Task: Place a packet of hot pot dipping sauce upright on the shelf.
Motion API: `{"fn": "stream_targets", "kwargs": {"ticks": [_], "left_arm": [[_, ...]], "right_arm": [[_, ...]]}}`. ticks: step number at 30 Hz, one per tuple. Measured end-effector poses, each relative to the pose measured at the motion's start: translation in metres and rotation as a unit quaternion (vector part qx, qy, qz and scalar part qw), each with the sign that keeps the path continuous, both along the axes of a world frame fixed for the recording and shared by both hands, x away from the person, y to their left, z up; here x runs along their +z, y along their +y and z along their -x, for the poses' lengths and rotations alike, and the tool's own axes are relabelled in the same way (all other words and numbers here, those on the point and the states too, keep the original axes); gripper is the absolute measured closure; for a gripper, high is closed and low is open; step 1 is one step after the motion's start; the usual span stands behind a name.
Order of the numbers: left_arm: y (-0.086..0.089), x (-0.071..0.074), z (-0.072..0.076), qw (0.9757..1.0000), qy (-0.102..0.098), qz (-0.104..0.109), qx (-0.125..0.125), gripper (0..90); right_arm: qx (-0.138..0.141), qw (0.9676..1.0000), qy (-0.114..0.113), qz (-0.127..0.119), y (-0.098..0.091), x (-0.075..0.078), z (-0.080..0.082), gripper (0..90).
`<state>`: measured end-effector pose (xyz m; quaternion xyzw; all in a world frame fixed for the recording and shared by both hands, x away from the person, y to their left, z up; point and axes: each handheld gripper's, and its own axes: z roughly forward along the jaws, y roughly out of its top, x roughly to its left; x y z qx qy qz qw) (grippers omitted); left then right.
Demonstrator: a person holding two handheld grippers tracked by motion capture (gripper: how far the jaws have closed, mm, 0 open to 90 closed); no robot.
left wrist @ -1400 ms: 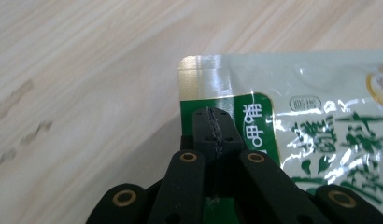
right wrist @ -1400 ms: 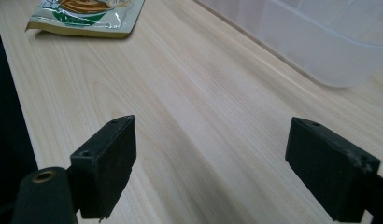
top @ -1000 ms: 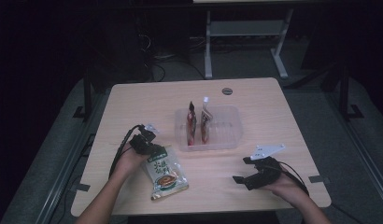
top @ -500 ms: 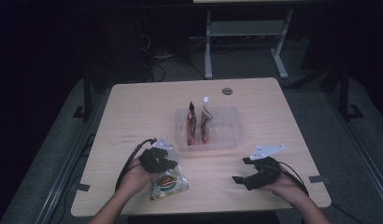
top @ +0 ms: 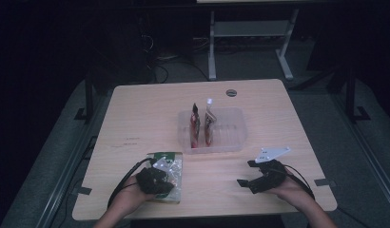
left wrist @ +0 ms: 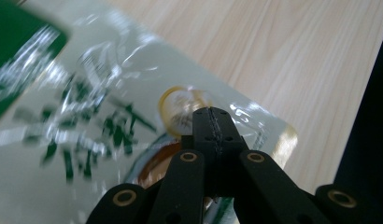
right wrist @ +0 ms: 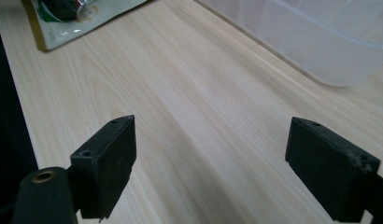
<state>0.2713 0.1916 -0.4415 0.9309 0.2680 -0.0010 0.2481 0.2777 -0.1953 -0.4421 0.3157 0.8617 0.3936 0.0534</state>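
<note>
1. Lying flat near the front-left corner of the pale wooden surface (top: 136,123): a glossy cream-and-green printed food pouch (top: 171,164), its green top edge pointing towards the far side.
2. Resting on top of that pouch: the left hand-held gripper (left wrist: 212,122), jaws fully closed against each other, gripping nothing, only pressing on slick film.
3. Risking a slide: pushing down with closed jaws on glossy plastic, likely skidding the pouch towards the front edge and over it, being so near.
4. Risking a failed pick: needing to open first, then catching a thin flat edge; scraping the wood or pinching only a wrinkle, likely letting the pouch slip free in mid-air.
5. Hovering near the front-right corner: the right hand-held gripper (right wrist: 210,154), jaws standing wide apart, holding nothing, well apart from the pouch and so offering no support.
6. Sitting just beyond, mid-surface: a clear plastic rectangular tray (top: 236,137) with two dark red upright sachets (top: 201,127) standing in its left part.
7. Risking a knock: swinging a lifted pouch in low, likely clipping the tray's near wall or toppling the standing sachets.
</note>
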Motion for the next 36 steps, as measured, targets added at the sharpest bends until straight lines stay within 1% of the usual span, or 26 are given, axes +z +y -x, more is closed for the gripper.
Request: {"fn": "stream_targets", "kwargs": {"ticks": [2, 4, 7, 8, 9, 10, 11, 12, 13, 14, 15, 17, 18, 19, 20, 21, 23, 24, 26, 28, 29, 30, 32, 33, 34, 36], "left_arm": [[0.012, 0.000, 0.005, 0.9999, 0.003, 0.004, 0.016, 90.0], [0.024, 0.000, 0.009, 0.9997, 0.002, -0.002, 0.025, 90.0], [0.041, 0.001, 0.014, 0.9991, -0.001, -0.012, 0.042, 90.0], [0.044, 0.002, 0.014, 0.9990, 0.000, -0.018, 0.041, 90.0], [0.049, 0.002, 0.014, 0.9988, -0.002, -0.016, 0.046, 90.0], [0.052, 0.002, 0.014, 0.9985, 0.000, -0.009, 0.054, 90.0], [0.054, 0.002, 0.014, 0.9982, -0.006, -0.003, 0.059, 90.0], [0.056, 0.003, 0.014, 0.9983, -0.010, -0.001, 0.056, 89.9], [0.058, 0.004, 0.014, 0.9976, -0.014, 0.013, 0.066, 89.9], [0.061, 0.007, 0.013, 0.9961, -0.022, 0.036, 0.078, 89.8], [0.064, 0.009, 0.012, 0.9949, -0.033, 0.042, 0.086, 82.9], [0.071, 0.015, 0.010, 0.9931, -0.062, 0.045, 0.089, 73.9], [0.074, 0.017, 0.009, 0.9918, -0.073, 0.047, 0.094, 71.7], [0.078, 0.018, 0.007, 0.9902, -0.086, 0.045, 0.100, 67.1], [0.080, 0.017, 0.006, 0.9891, -0.095, 0.043, 0.104, 61.0], [0.083, 0.016, 0.003, 0.9887, -0.100, 0.041, 0.103, 56.5], [0.085, 0.010, 0.001, 0.9875, -0.100, 0.038, 0.116, 44.7], [0.086, 0.006, -0.001, 0.9877, -0.097, 0.033, 0.118, 39.2], [0.087, 0.000, -0.003, 0.9895, -0.082, 0.031, 0.115, 34.4], [0.087, -0.004, -0.004, 0.9906, -0.070, 0.033, 0.113, 28.8], [0.086, -0.005, -0.004, 0.9905, -0.070, 0.036, 0.113, 27.3], [0.085, -0.006, -0.005, 0.9909, -0.071, 0.034, 0.109, 26.0], [0.084, -0.008, -0.005, 0.9921, -0.060, 0.036, 0.104, 24.7], [0.082, -0.010, -0.004, 0.9921, -0.056, 0.038, 0.105, 24.7], [0.081, -0.011, -0.004, 0.9929, -0.056, 0.032, 0.099, 24.4], [0.078, -0.013, -0.003, 0.9932, -0.054, 0.032, 0.098, 23.1]], "right_arm": [[0.000, 1.0000, 0.001, 0.001, 0.000, 0.000, 0.000, 15.8], [0.004, 1.0000, -0.005, 0.001, 0.000, -0.001, -0.001, 15.8], [0.002, 1.0000, -0.001, 0.001, 0.001, -0.001, 0.000, 15.8], [0.003, 1.0000, -0.002, 0.001, 0.001, -0.001, -0.001, 15.8], [0.001, 1.0000, 0.002, 0.001, 0.002, -0.001, 0.000, 15.8], [0.002, 1.0000, 0.001, 0.002, 0.002, -0.001, 0.000, 15.8], [0.002, 1.0000, 0.001, 0.002, 0.002, -0.001, -0.001, 15.8], [0.004, 1.0000, -0.001, 0.003, 0.002, -0.001, -0.001, 15.8], [0.004, 1.0000, -0.002, 0.003, 0.002, -0.001, -0.001, 15.8], [0.004, 1.0000, -0.002, 0.003, 0.002, -0.001, -0.001, 15.8], [0.005, 1.0000, -0.002, 0.003, 0.002, -0.001, -0.001, 15.8], [0.005, 1.0000, -0.002, 0.002, 0.002, -0.001, -0.001, 15.8], [0.006, 1.0000, -0.003, 0.003, 0.002, -0.001, -0.001, 15.8], [0.007, 1.0000, -0.003, 0.003, 0.002, -0.001, -0.001, 15.8], [0.008, 1.0000, -0.004, 0.003, 0.002, -0.001, -0.001, 15.8], [0.008, 1.0000, -0.005, 0.003, 0.002, -0.001, -0.001, 15.9], [0.008, 1.0000, -0.004, 0.002, 0.003, -0.001, -0.001, 15.8], [0.008, 1.0000, -0.003, 0.002, 0.003, -0.001, -0.001, 15.8], [0.008, 1.0000, -0.002, 0.002, 0.003, 0.000, -0.001, 15.8], [0.008, 1.0000, -0.003, 0.003, 0.003, 0.000, -0.001, 15.8], [0.008, 1.0000, -0.003, 0.003, 0.003, 0.000, -0.001, 15.8], [0.007, 1.0000, -0.001, 0.003, 0.003, 0.000, -0.001, 15.9], [0.006, 1.0000, -0.001, 0.004, 0.003, 0.000, -0.001, 15.9], [0.007, 1.0000, -0.001, 0.004, 0.003, 0.000, -0.001, 15.9], [0.007, 1.0000, -0.002, 0.005, 0.003, 0.000, 0.000, 15.8], [0.007, 1.0000, -0.004, 0.004, 0.003, 0.000, 0.000, 15.8]]}}
